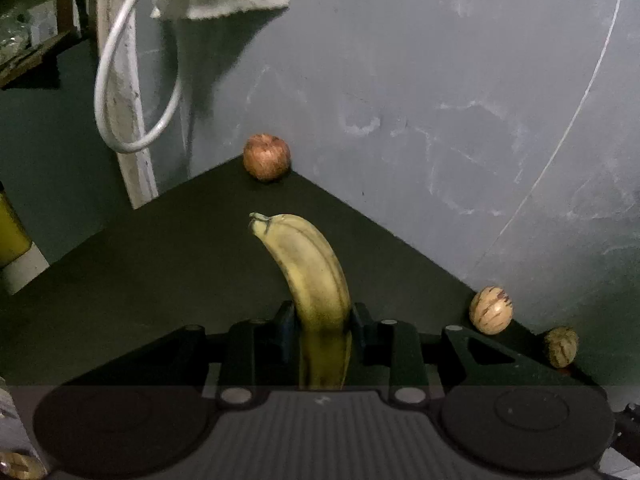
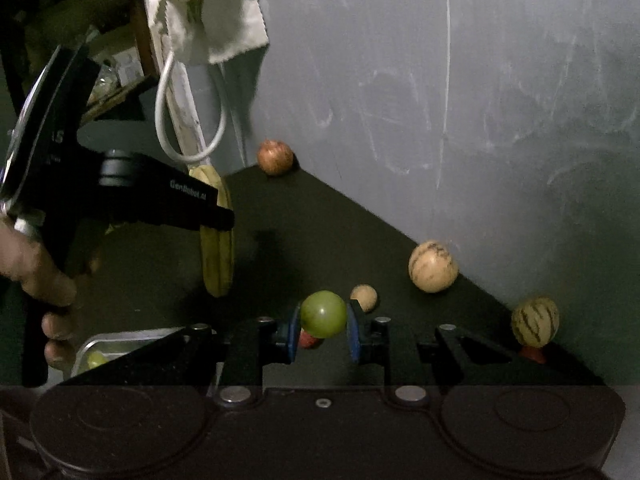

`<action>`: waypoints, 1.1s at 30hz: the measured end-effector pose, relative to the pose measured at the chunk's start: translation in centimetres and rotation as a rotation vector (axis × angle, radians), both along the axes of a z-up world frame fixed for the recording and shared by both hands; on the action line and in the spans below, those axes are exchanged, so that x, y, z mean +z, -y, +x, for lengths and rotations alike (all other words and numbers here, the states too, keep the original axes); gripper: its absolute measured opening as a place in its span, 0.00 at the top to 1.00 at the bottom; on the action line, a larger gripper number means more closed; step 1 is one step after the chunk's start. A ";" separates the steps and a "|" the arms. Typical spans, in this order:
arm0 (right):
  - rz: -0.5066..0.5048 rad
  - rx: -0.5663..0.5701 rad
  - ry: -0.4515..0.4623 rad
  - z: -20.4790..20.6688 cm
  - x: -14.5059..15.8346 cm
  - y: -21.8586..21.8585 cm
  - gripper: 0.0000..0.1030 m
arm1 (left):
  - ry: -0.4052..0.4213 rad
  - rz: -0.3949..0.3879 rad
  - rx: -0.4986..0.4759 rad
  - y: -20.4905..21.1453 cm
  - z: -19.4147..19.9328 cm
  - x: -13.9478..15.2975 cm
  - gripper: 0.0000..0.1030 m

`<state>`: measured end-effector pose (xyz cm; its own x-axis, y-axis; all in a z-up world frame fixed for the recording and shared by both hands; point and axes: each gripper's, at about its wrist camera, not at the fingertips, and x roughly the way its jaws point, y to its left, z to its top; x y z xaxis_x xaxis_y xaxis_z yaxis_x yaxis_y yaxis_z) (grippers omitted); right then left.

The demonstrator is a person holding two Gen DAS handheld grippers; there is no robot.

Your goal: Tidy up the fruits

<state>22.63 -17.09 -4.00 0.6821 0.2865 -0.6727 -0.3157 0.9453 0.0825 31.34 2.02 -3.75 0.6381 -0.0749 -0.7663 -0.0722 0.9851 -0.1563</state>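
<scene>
Left wrist view: we found the left gripper [image 1: 322, 332] clamped on a banana [image 1: 310, 280], the fruit standing up between the fingers, its stem end pointing away from the tongs. Straight ahead of the tips, at the far corner of the dark table [image 1: 140, 280], sat a reddish apple [image 1: 267, 157] against the grey wall [image 1: 440, 80]. To the right of the tongs, along the wall edge, lay a pale striped fruit [image 1: 491, 310] and, further right, a darker striped one [image 1: 561, 346].

Right wrist view: we noted the right gripper [image 2: 323, 332] with a green round fruit [image 2: 323, 314] between its blue pads [image 2: 353, 336], jaws narrowed to its sides. Just beyond the right pad sat a small tan ball [image 2: 364, 297]. A red piece [image 2: 310, 340] showed below the green fruit. Left of the tongs a metal tray [image 2: 120, 340] held something yellow-green
</scene>
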 end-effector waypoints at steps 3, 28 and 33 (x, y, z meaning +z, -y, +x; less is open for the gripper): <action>0.008 0.013 0.021 -0.9 1.1 0.1 0.75 | 0.020 0.002 0.008 0.0 -1.1 1.1 0.69; 0.081 0.188 0.146 -9.3 7.2 -0.6 0.75 | 0.100 0.019 0.171 -1.6 -16.2 6.6 0.69; 0.091 0.220 0.150 -10.5 7.5 -0.6 0.75 | 0.085 0.030 0.207 -1.7 -18.8 6.4 0.69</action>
<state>12.16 -16.53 3.53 0.6868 0.4936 -0.5335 -0.5279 0.8433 0.1005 12.54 3.70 2.67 0.6999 0.0862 -0.7090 -0.2608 0.9550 -0.1413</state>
